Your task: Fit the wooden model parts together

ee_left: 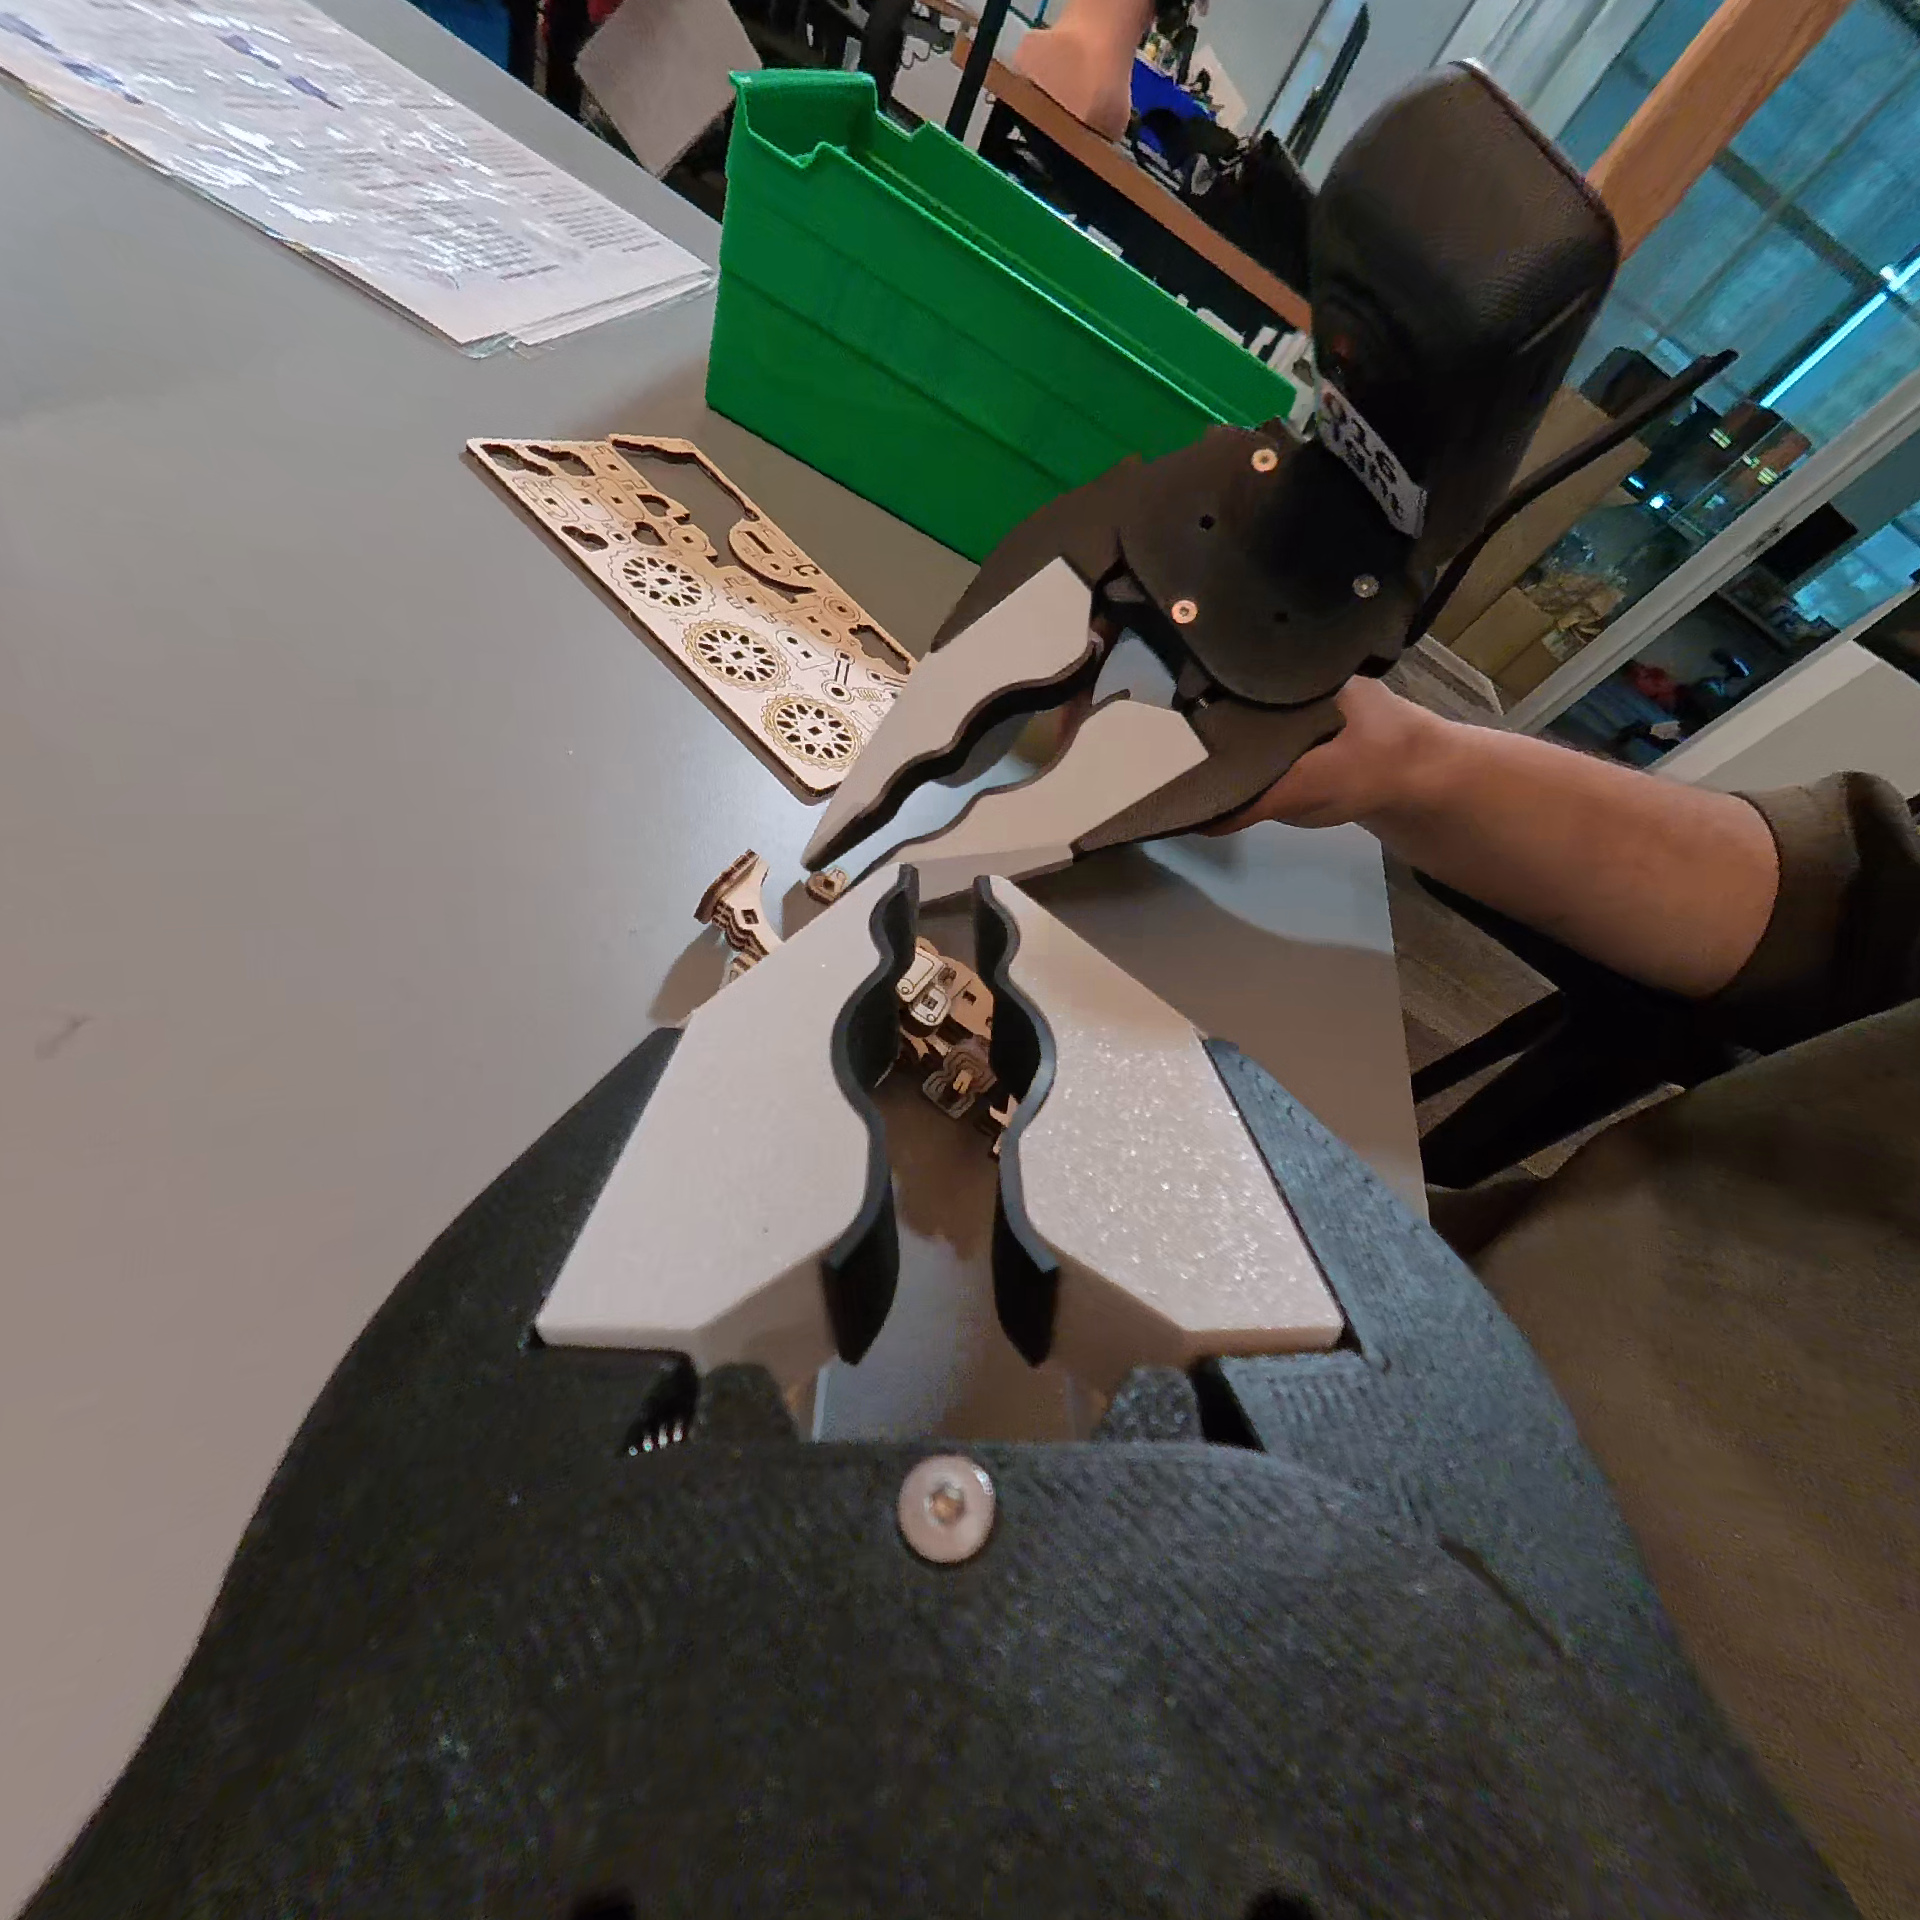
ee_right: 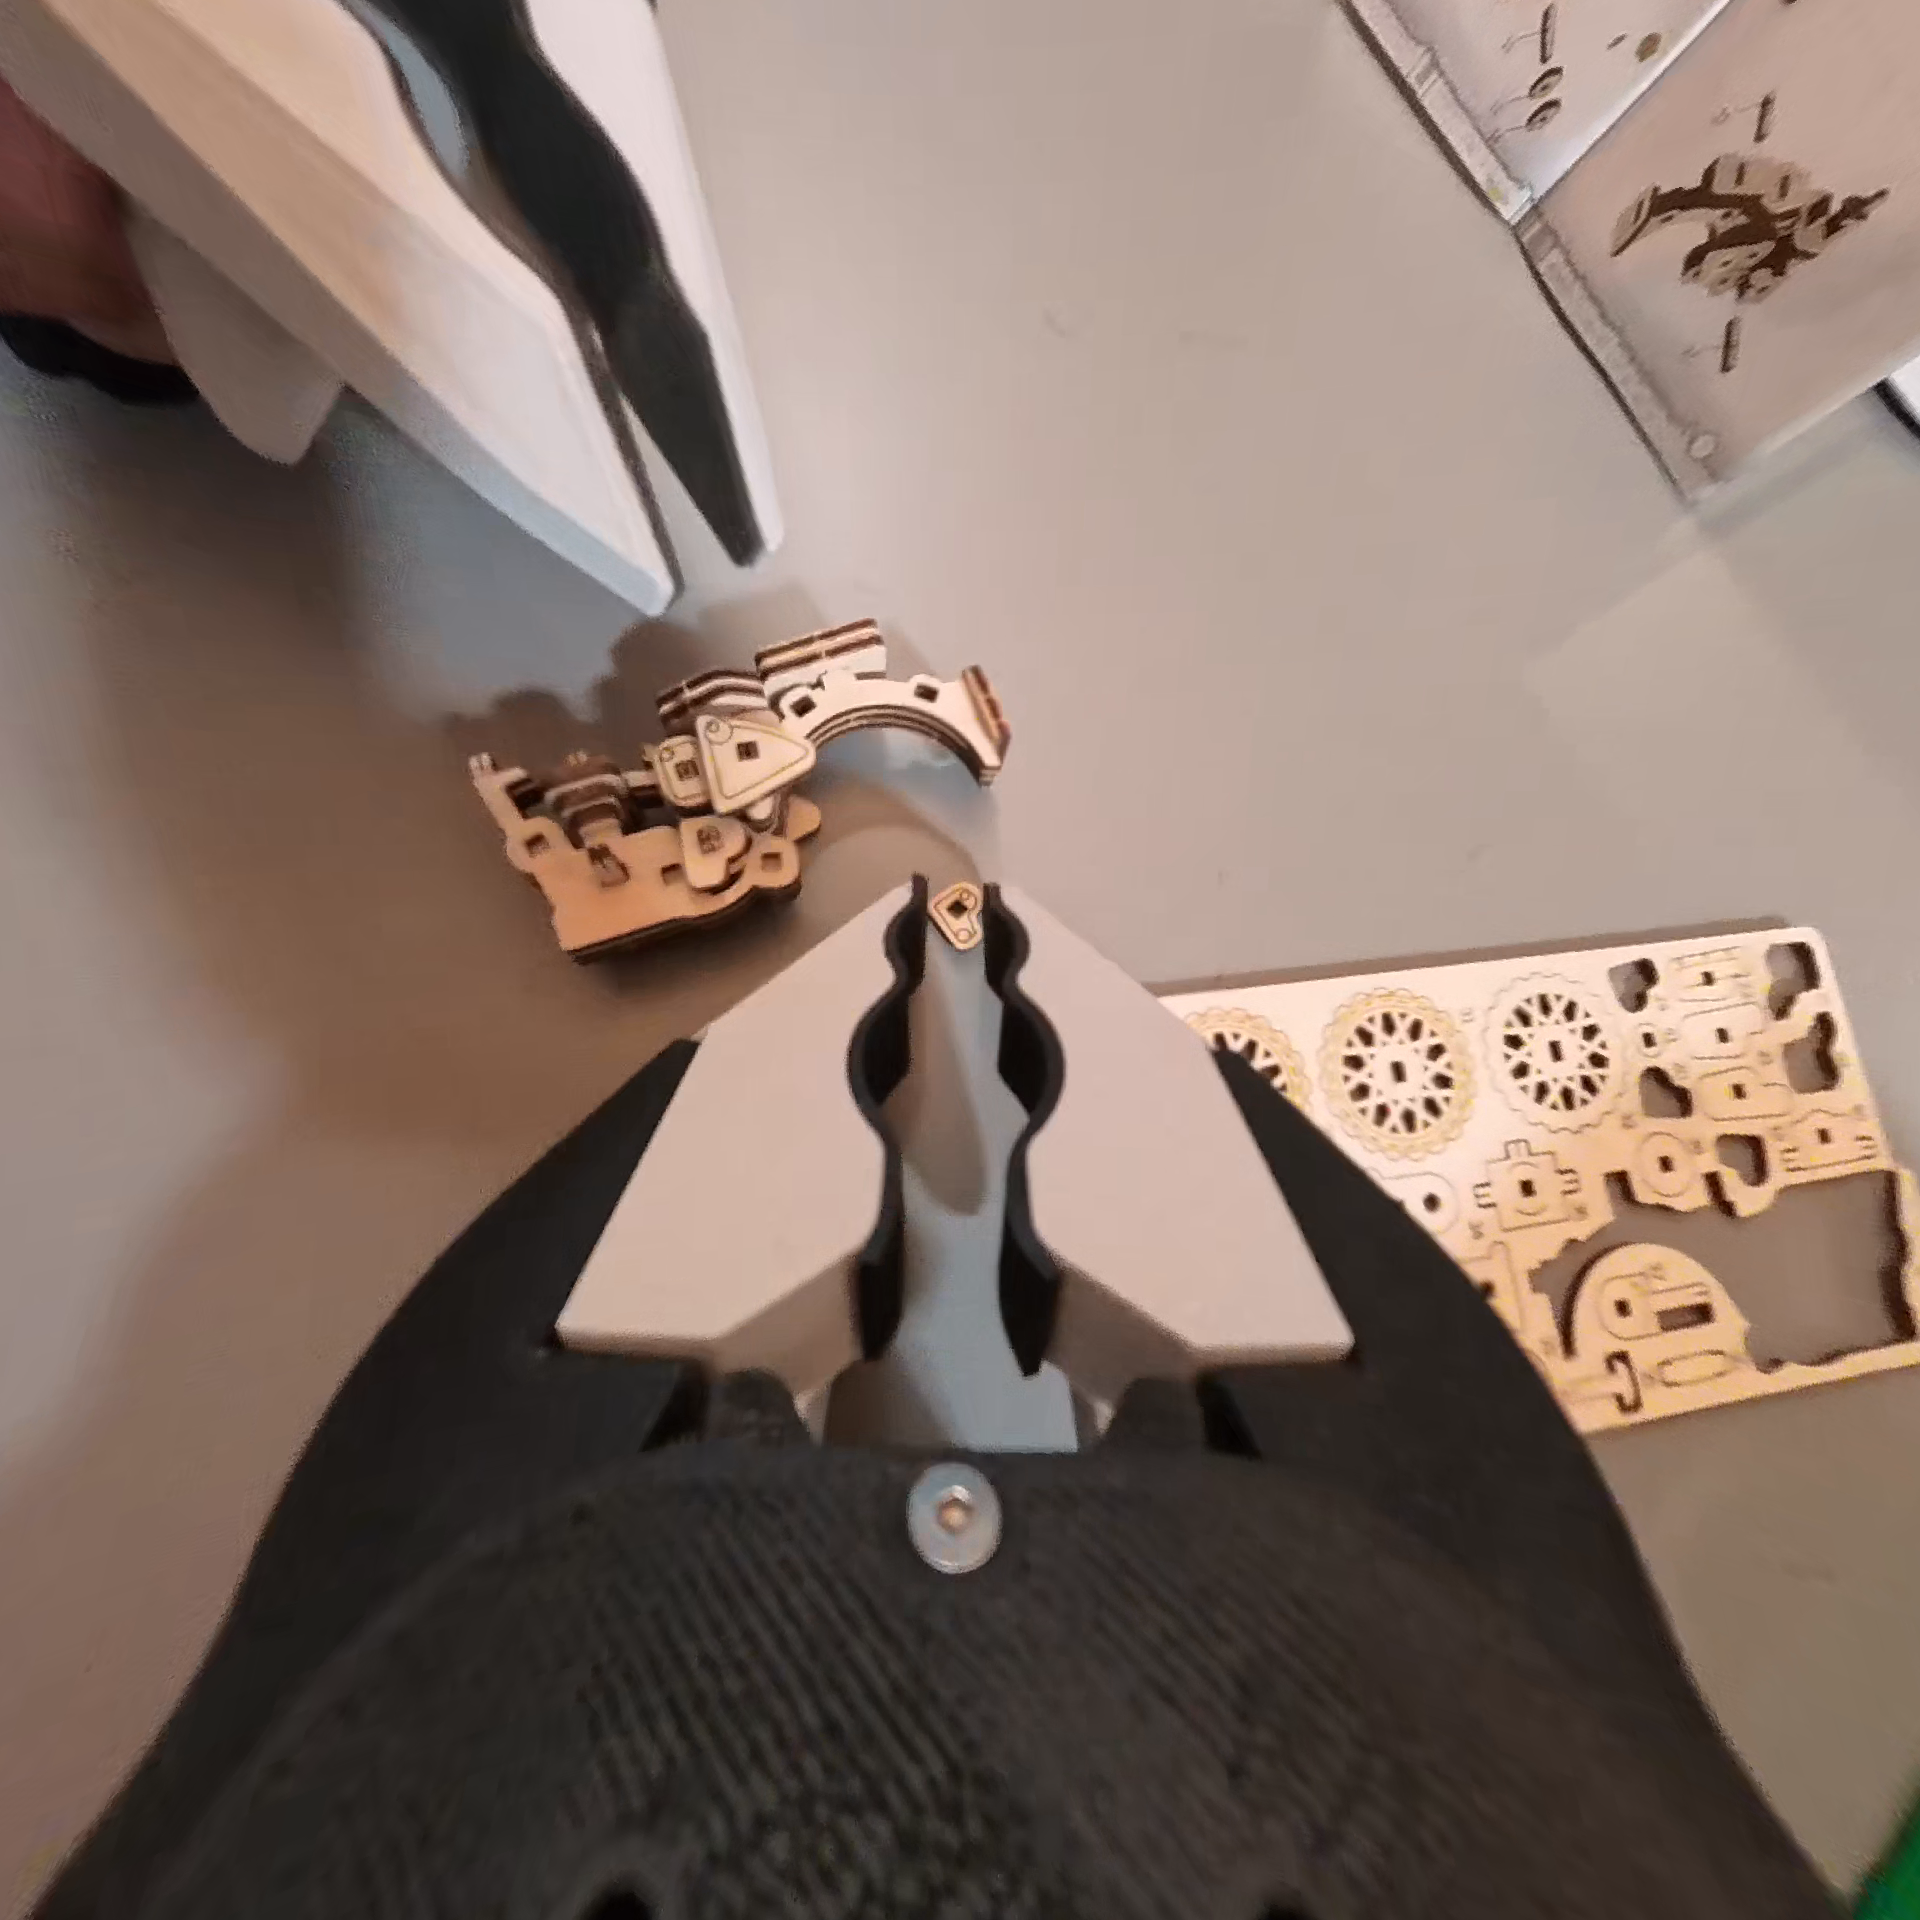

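1. Where the right claw [ee_right: 954,902] narrows to its tips, a small wooden tab [ee_right: 959,914] sits pinched between them, raised off the bench [ee_right: 1195,582]; the left wrist view shows the same tab [ee_left: 826,884] at that claw's [ee_left: 831,868] tip.
2. The part-built model [ee_right: 675,821] lies on the bench at about 10 o'clock from the tab in the right wrist view, near it but apart.
3. An arched piece [ee_right: 904,717] of layered wood forms the model's 1 o'clock end; I cannot tell whether it is joined or only touching.
4. The left claw [ee_left: 945,894] hangs above the model [ee_left: 935,1023], its jaws parted with nothing between them; the model shows through the gap.
5. In the right wrist view the left claw [ee_right: 712,571] comes in from 11 o'clock, tips just above the model.
6. A wooden sheet [ee_right: 1558,1164] of cut parts, with gear-like wheels and several empty cut-outs, lies flat at 3 o'clock of the right claw.
7. A green bin [ee_left: 935,343] stands at 12 o'clock beyond the sheet [ee_left: 686,603] in the left wrist view.
8. Laminated papers [ee_left: 343,166] lie at 10 o'clock on the bench [ee_left: 260,831].
9. A hand [ee_left: 1340,764] holds the right claw's body at 3 o'clock.
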Demonstrator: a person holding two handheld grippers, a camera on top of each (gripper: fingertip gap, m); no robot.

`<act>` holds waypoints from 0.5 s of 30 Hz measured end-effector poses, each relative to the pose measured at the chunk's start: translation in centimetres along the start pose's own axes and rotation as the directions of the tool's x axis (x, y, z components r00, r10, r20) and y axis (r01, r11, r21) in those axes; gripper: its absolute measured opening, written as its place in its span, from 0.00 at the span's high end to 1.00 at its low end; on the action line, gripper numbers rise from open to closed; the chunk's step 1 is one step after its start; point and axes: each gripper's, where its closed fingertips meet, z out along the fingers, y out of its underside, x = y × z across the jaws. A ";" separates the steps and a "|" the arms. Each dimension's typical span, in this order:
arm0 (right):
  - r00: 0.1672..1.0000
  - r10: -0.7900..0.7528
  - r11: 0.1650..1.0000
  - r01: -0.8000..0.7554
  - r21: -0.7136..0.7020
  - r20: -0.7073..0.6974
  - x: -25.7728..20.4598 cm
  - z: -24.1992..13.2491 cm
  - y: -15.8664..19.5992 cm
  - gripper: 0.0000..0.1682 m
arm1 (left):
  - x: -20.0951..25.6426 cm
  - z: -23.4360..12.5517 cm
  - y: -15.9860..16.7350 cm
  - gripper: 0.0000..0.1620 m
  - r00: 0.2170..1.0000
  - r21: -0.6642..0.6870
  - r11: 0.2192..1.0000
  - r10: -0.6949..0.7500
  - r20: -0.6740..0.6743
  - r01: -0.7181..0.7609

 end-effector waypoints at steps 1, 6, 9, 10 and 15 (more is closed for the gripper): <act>1.000 -0.015 1.000 0.015 -0.007 -0.014 0.1 -0.2 0.0 0.95 | 0.0 0.0 0.0 0.94 1.000 0.002 1.000 0.001 -0.001 -0.001; 0.997 -0.021 0.983 0.033 0.181 -0.069 -0.4 -3.6 -3.5 0.95 | 0.3 -0.1 0.1 0.91 1.000 0.000 1.000 -0.015 -0.020 0.015; 0.979 -0.111 0.936 0.161 0.313 -0.171 -0.8 -6.2 -6.3 0.95 | 0.9 0.2 -0.1 0.87 0.986 0.005 0.989 -0.145 -0.084 0.146; 0.969 -0.138 0.924 0.200 0.326 -0.202 -1.1 -6.5 -6.7 0.95 | 1.4 0.2 -0.4 0.84 0.963 0.016 0.972 -0.229 -0.139 0.234; 0.907 -0.299 0.879 0.383 0.283 -0.297 -3.0 -6.1 -7.1 0.95 | 3.1 -1.0 -2.9 0.77 0.722 0.064 0.785 -0.530 -0.445 0.616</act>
